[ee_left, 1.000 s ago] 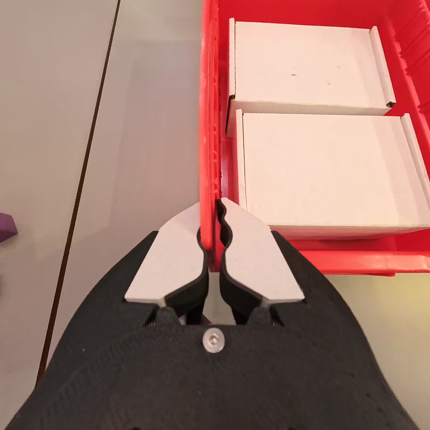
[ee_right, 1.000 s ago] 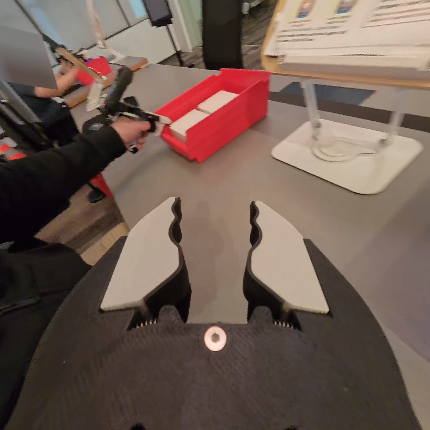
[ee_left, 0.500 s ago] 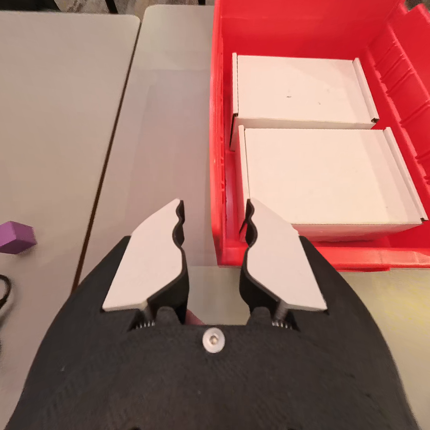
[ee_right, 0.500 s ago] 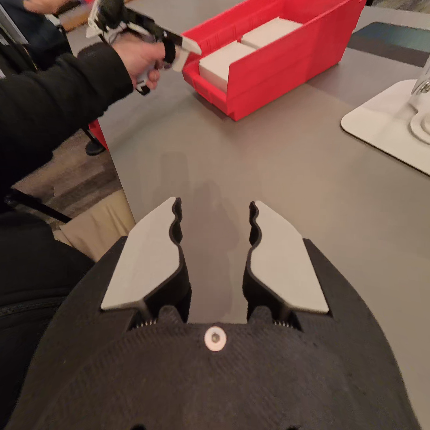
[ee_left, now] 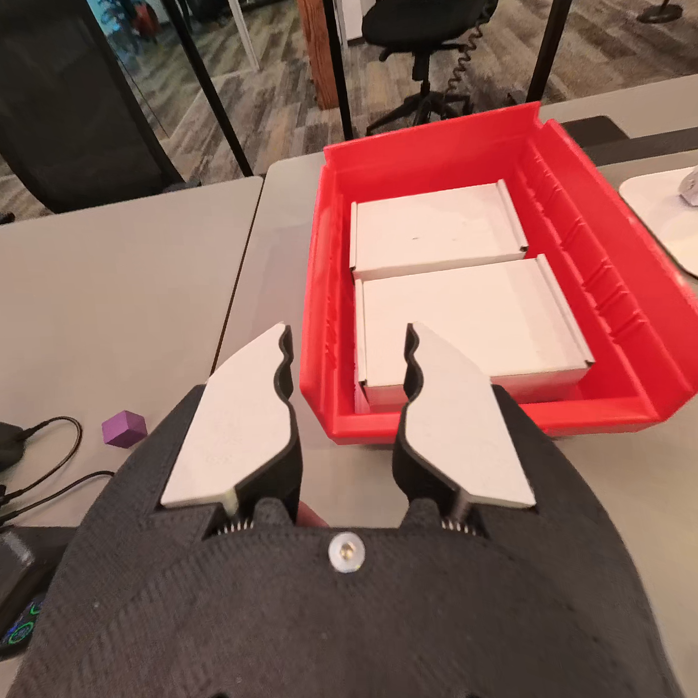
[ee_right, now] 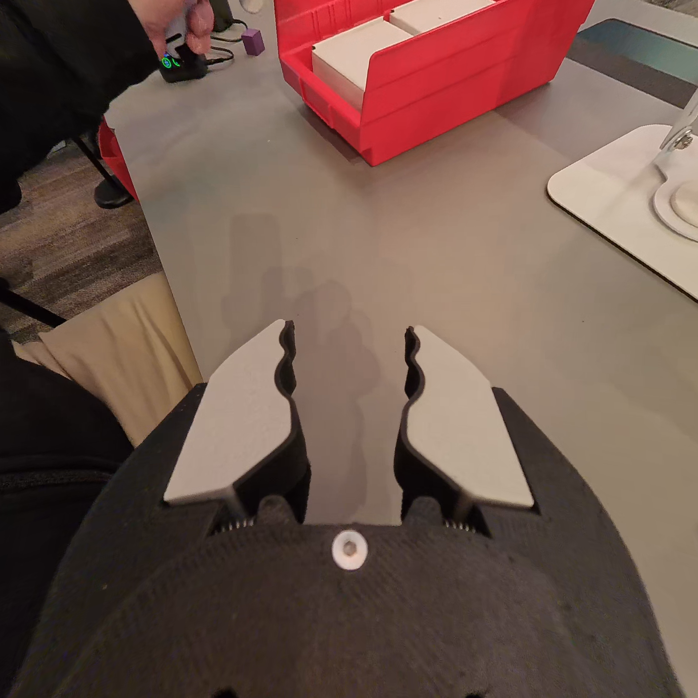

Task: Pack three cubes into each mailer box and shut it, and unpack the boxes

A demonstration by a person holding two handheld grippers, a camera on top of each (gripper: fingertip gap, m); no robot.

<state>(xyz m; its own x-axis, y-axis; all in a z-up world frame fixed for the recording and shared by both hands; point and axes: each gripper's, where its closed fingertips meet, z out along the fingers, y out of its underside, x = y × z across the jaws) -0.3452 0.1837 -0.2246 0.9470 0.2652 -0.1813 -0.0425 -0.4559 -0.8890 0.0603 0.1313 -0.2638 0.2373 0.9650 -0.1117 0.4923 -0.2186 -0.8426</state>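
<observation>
A red bin (ee_left: pixel 426 155) stands on the grey table and holds two shut white mailer boxes, a near one (ee_left: pixel 472 321) and a far one (ee_left: pixel 430 226). My left gripper (ee_left: pixel 349 332) is open and empty, raised in front of the bin's near left corner. A purple cube (ee_left: pixel 124 428) lies on the table to its left. In the right wrist view the bin (ee_right: pixel 434 87) is far ahead, with the near box (ee_right: pixel 351 53) and the purple cube (ee_right: pixel 252 40) beyond. My right gripper (ee_right: pixel 349 330) is open and empty over bare table.
A white stand base (ee_right: pixel 619 196) lies right of the bin. A black device with green lights (ee_right: pixel 181 66) and cables (ee_left: pixel 56 453) sit at the left under a person's hand (ee_right: pixel 177 19). The table edge (ee_right: pixel 158 234) runs down the left. An office chair (ee_left: pixel 423 49) stands behind. The tips of one gripper are about 40 centimeters away from the tips of the other. The purple cube (ee_left: pixel 124 428) sits 25 centimeters or so from the ends of my left fingers. The right camera catches it too, in the right wrist view (ee_right: pixel 253 36).
My left gripper let go of the bin's left wall, opened, and pulled back and up. My right gripper stayed open and tilted down toward the table.
</observation>
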